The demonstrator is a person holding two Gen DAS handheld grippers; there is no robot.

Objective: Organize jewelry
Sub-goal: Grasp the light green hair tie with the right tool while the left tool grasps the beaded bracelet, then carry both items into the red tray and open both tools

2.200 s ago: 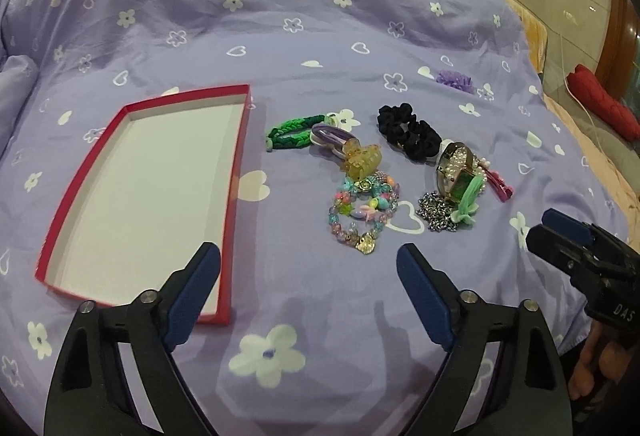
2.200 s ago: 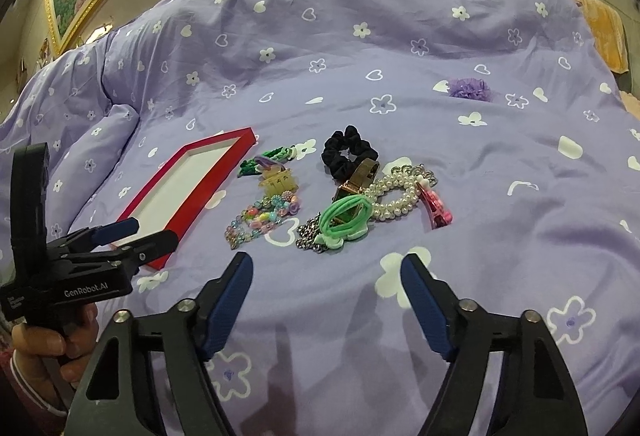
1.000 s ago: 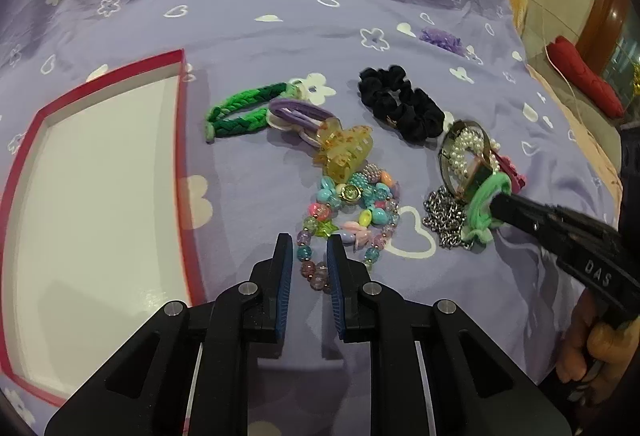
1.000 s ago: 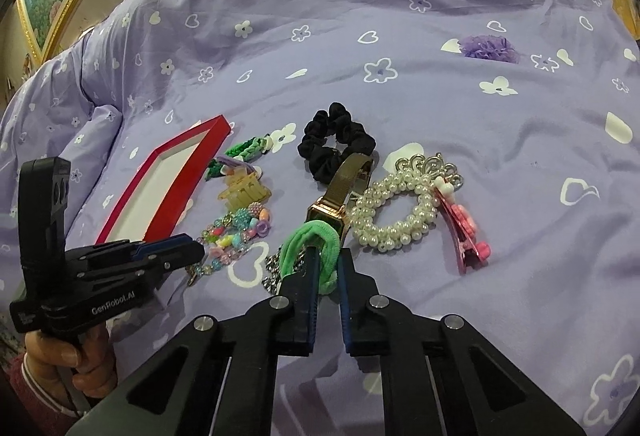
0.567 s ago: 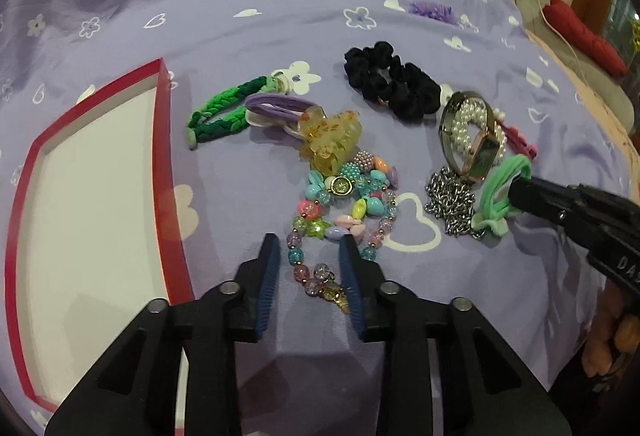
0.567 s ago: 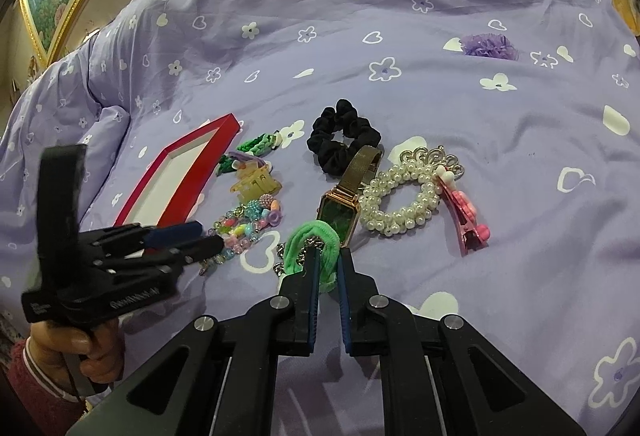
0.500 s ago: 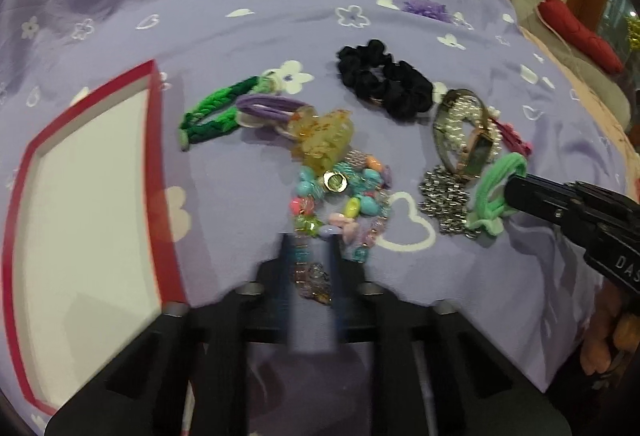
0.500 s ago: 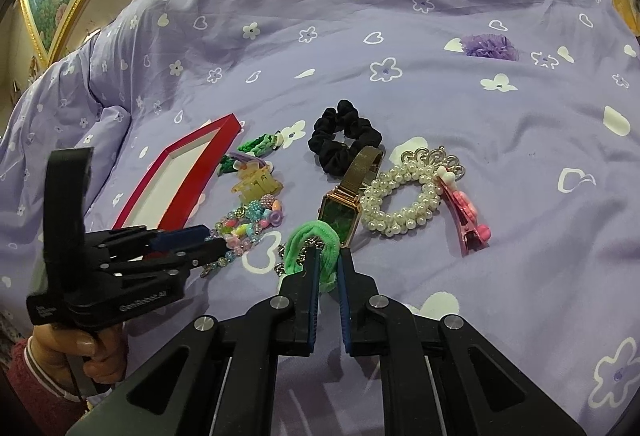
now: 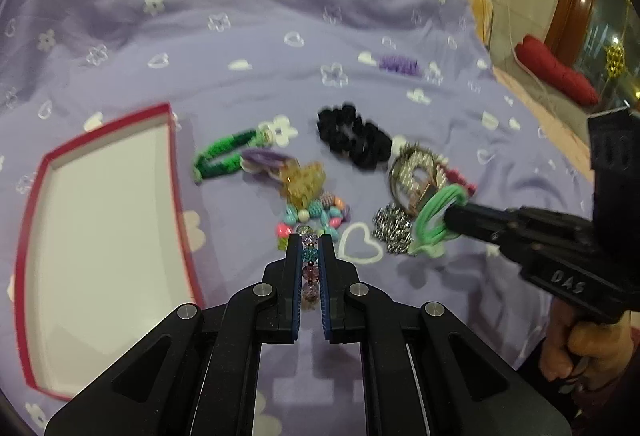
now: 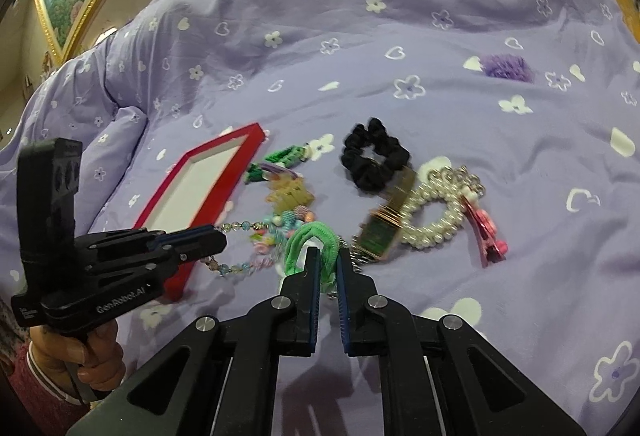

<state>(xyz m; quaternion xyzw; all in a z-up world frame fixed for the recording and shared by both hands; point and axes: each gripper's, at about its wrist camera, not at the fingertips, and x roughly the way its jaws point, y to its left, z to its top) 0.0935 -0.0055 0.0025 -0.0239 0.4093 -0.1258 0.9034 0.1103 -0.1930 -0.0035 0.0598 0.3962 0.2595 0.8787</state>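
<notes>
My left gripper (image 9: 310,238) is shut on one end of a colourful beaded bracelet (image 9: 310,262), with beads lined up between its blue pads. In the right wrist view the left gripper (image 10: 219,236) holds the bracelet (image 10: 244,226) stretched above the purple bedcover. My right gripper (image 10: 328,254) is shut on a green hair tie (image 10: 308,236), lifted slightly off a silver chain (image 9: 392,230). The left wrist view shows the right gripper (image 9: 450,214) with the hair tie (image 9: 430,222) looped at its tip. A red-rimmed white tray (image 9: 172,172) lies to the left, also seen as the tray (image 10: 224,188).
A black scrunchie (image 10: 374,160), gold watch (image 10: 390,220), pearl bracelet (image 10: 436,212) and pink clip (image 10: 486,232) lie at the right. A green braided tie (image 9: 222,158), purple tie (image 9: 264,160) and yellow claw clip (image 9: 302,182) lie near the tray. A purple scrunchie (image 10: 506,68) sits farther off.
My left gripper closed on the beaded bracelet and rose, pulling its strand off the cover. The right gripper kept its hold on the green hair tie and lifted a little.
</notes>
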